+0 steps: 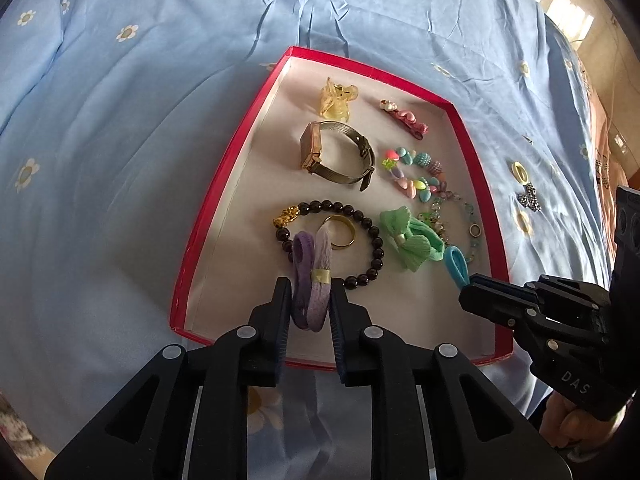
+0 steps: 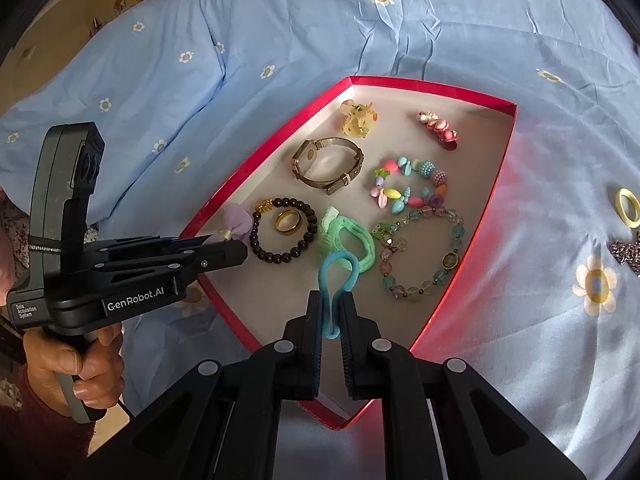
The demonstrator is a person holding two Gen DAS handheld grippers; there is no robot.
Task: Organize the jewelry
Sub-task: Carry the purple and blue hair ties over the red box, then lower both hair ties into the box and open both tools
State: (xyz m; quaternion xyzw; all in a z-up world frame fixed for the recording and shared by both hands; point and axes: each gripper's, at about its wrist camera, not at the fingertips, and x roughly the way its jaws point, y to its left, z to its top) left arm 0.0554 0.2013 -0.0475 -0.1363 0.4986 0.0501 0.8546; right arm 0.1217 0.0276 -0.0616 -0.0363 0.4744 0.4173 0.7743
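A red-rimmed tray (image 1: 224, 168) (image 2: 496, 184) lies on a blue bedsheet and holds jewelry. My left gripper (image 1: 310, 300) is shut on a purple hair tie (image 1: 312, 280) and holds it over the tray's near end, above a black bead bracelet (image 1: 372, 256) (image 2: 280, 236) with a gold ring (image 1: 340, 232) (image 2: 288, 222) inside. My right gripper (image 2: 332, 312) is shut on a blue hair tie (image 2: 336, 280) (image 1: 458, 264), over the tray beside a green hair tie (image 2: 348, 240) (image 1: 408, 240). The right gripper also shows in the left wrist view (image 1: 476, 288), the left in the right wrist view (image 2: 236, 252).
The tray also holds a watch (image 1: 336, 152) (image 2: 328, 164), a yellow claw clip (image 1: 336, 98), a pink clip (image 1: 406, 118), a pastel bead bracelet (image 1: 416, 172) and a glass bead bracelet (image 2: 424, 252). A yellow oval ring (image 2: 628, 208) (image 1: 520, 172) and a silver chain (image 1: 530, 198) lie on the sheet right of the tray.
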